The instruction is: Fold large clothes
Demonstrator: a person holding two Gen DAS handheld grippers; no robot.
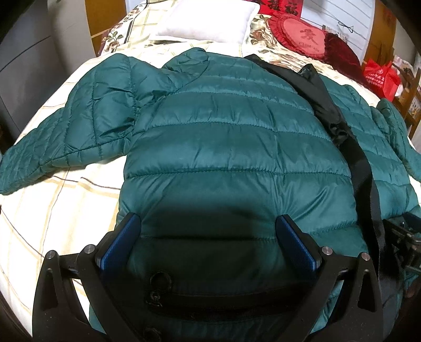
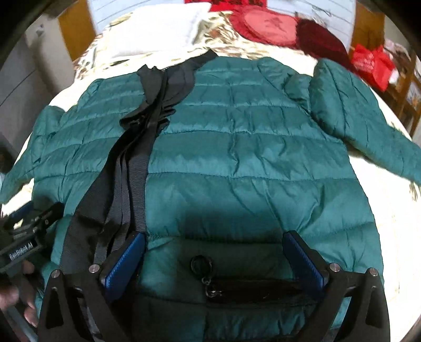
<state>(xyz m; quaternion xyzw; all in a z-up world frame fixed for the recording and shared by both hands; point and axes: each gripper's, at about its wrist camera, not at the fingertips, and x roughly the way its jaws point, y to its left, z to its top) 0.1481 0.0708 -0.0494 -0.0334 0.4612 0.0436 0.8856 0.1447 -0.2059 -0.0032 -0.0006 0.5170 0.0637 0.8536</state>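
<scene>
A dark green quilted jacket point(image 1: 223, 126) point(image 2: 250, 157) lies flat on the bed, collar far, hem near. Its left sleeve point(image 1: 52, 136) spreads out to the left and its right sleeve point(image 2: 355, 113) to the right. A black webbing strap point(image 1: 360, 168) point(image 2: 136, 179) runs down the jacket's middle. My left gripper point(image 1: 208, 219) hovers open over the hem, left of the strap, nothing between its blue pads. My right gripper point(image 2: 214, 236) stands open over the hem, right of the strap. A dark zipped pocket with a ring pull point(image 1: 158, 281) point(image 2: 201, 263) shows between the fingers in each view.
The bed has a cream plaid cover point(image 1: 52, 210). At its head lie a white pillow point(image 1: 210, 23), a red heart cushion point(image 1: 302, 34) and a dark red cushion point(image 1: 339, 52). A red bag point(image 1: 381, 76) stands at the right, a grey cabinet point(image 1: 26, 65) at the left.
</scene>
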